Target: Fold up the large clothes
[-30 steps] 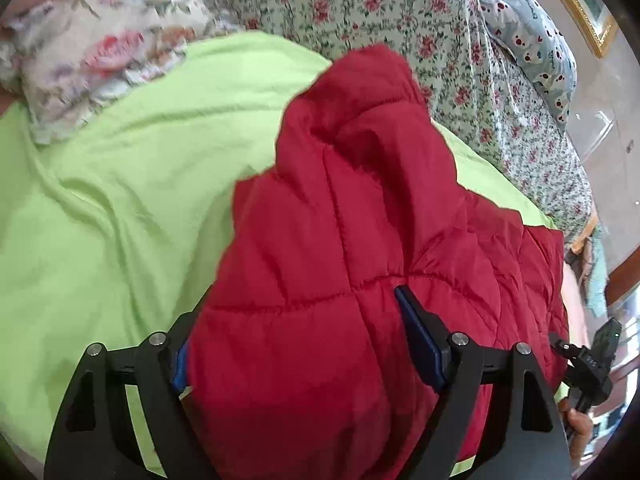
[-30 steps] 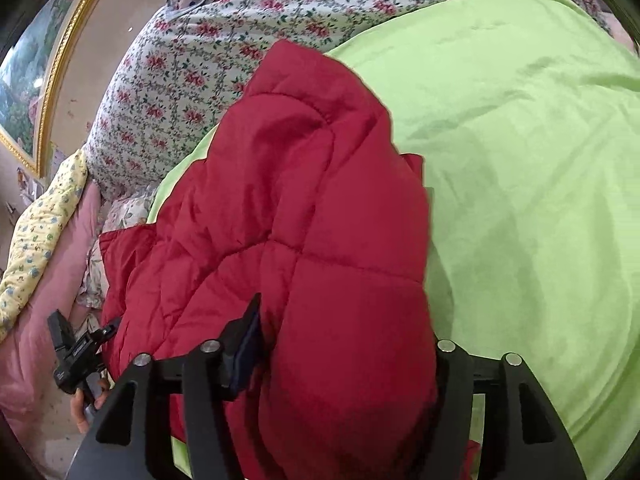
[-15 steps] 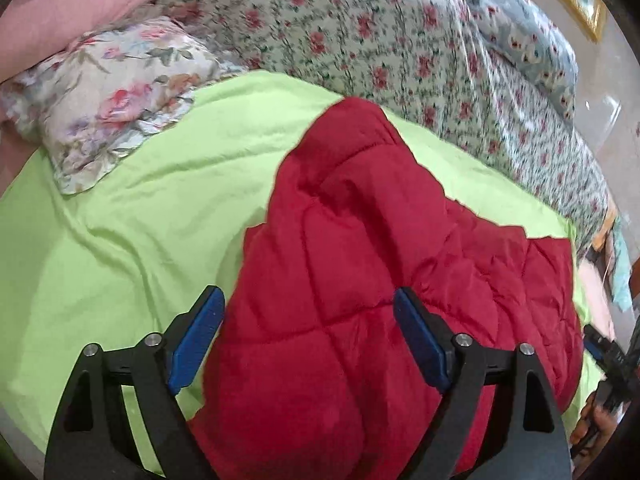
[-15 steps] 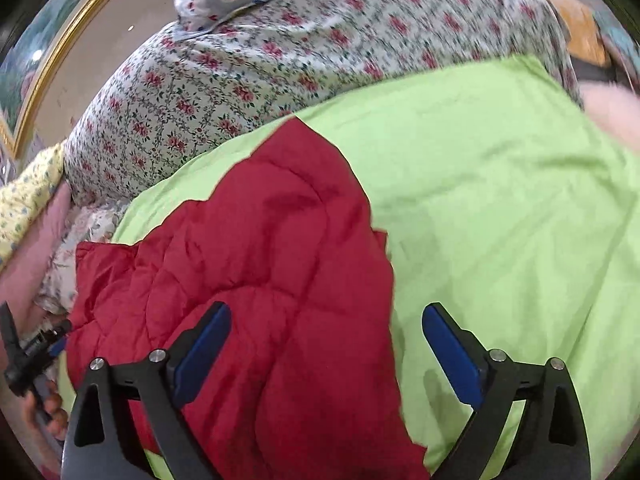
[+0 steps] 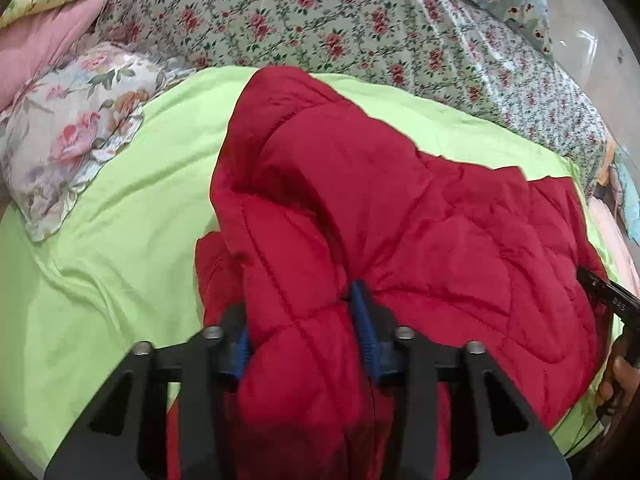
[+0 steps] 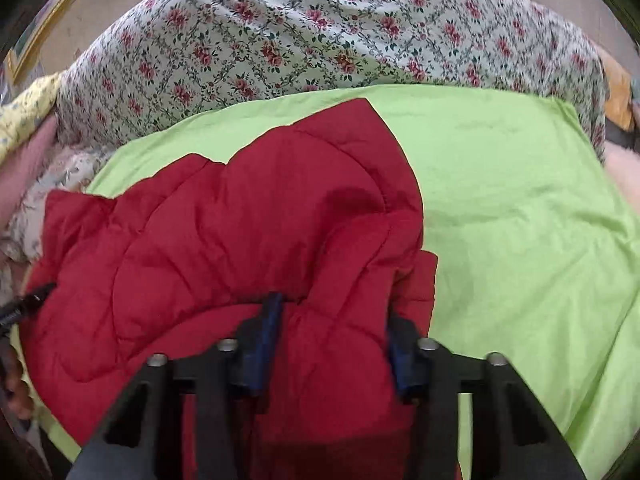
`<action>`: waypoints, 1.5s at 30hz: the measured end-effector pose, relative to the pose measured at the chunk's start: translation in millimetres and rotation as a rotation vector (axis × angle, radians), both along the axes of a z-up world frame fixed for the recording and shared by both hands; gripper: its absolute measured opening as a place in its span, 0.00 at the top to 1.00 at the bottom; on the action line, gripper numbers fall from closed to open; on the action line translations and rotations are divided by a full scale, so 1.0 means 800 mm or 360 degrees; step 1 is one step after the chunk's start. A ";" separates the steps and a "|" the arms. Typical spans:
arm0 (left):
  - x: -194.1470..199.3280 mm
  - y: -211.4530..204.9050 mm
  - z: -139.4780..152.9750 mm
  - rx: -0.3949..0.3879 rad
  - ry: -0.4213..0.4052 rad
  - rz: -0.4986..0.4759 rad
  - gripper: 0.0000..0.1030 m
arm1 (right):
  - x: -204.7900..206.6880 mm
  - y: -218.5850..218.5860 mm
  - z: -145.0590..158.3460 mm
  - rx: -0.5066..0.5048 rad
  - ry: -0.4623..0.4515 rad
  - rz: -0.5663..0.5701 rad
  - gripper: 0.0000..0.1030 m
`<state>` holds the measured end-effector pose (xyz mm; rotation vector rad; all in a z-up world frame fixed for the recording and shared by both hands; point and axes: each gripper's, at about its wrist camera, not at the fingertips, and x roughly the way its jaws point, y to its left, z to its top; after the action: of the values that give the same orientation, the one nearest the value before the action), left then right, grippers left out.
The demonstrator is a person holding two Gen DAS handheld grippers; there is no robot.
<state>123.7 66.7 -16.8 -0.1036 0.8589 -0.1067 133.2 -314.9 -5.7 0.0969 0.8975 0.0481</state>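
Both our tongs have drawn in since half a second ago, when their blue pads stood spread wide over the garment. Now our left gripper (image 5: 302, 322) is closing, its jaws narrowed around a puffed ridge of the red quilted jacket (image 5: 400, 216), with the blue pads pressing into the fabric on either side. Our right gripper (image 6: 334, 338) is closing too, pinching a bunched fold near the jacket's edge, red padding bulging up between the pads. We see the jacket lying on the lime green sheet (image 5: 104, 248), its near hem gathered in both grips and its far end reaching toward the floral bedspread (image 5: 328, 16). Compared with before, the jacket's near part now rises in creases. A rose-print pillow (image 5: 68, 132) lies on the sheet's far left.
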 end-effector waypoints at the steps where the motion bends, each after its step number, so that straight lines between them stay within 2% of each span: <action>1: 0.002 0.001 0.004 -0.0026 -0.0005 -0.0011 0.72 | -0.002 0.000 0.005 0.0002 -0.0022 0.0003 0.77; 2: 0.003 0.004 0.009 -0.0065 -0.0012 -0.0025 0.75 | -0.003 -0.001 0.010 0.0021 -0.0040 0.0006 0.84; 4: 0.008 0.008 0.021 -0.0141 -0.0025 -0.0042 0.78 | -0.002 -0.002 0.023 0.0066 -0.0084 0.0011 0.87; 8: 0.021 0.009 0.041 -0.0191 -0.0066 -0.0046 0.79 | 0.012 -0.003 0.046 0.0125 -0.0157 0.0007 0.88; 11: 0.037 0.009 0.042 -0.0219 -0.0058 -0.0028 0.79 | 0.028 -0.005 0.054 0.0152 -0.0186 -0.0008 0.88; 15: 0.064 0.008 0.011 -0.0197 0.0059 0.0006 0.79 | 0.053 -0.004 0.036 0.0160 -0.0115 -0.0009 0.88; 20: 0.082 0.005 -0.032 -0.0225 0.0173 -0.0001 0.74 | 0.070 -0.012 -0.007 0.0264 0.0016 -0.0011 0.87; 22: 0.086 0.003 -0.037 -0.0232 0.0185 0.0001 0.74 | 0.073 -0.017 -0.019 0.0320 0.0039 -0.0021 0.87; 33: 0.104 -0.002 -0.051 -0.0209 0.0191 0.0043 0.67 | 0.091 -0.018 -0.041 0.0388 0.0056 -0.0030 0.84; 45: 0.111 -0.007 -0.055 -0.0133 0.0161 0.0081 0.58 | 0.093 -0.016 -0.043 0.0364 0.0025 -0.0041 0.80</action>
<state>212.7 60.8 -60.6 -0.2106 0.9521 -0.0906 207.9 -327.4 -40.3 0.3223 0.9039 0.1261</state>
